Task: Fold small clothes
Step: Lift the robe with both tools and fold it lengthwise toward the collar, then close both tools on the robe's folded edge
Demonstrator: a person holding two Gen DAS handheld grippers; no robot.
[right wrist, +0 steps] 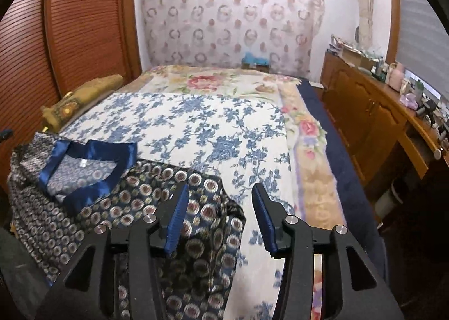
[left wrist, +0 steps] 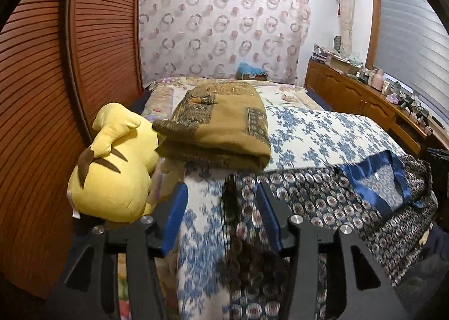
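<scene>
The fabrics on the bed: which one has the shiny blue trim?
The dark circle-patterned garment nearest the grippers; its neckline is edged in blue satin. The folded brown blanket and blue-flowered sheet have none.

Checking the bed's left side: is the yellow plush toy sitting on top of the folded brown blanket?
No, the yellow plush toy sits beside the folded brown blanket.

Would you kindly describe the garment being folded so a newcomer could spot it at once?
Start at the bed, which is covered by a white sheet with blue flowers. At the sheet's near edge lies the patterned garment, dark navy with rows of small round medallions. Its shiny blue satin collar sets it apart from the folded mustard-brown blanket and the yellow plush toy.
</scene>
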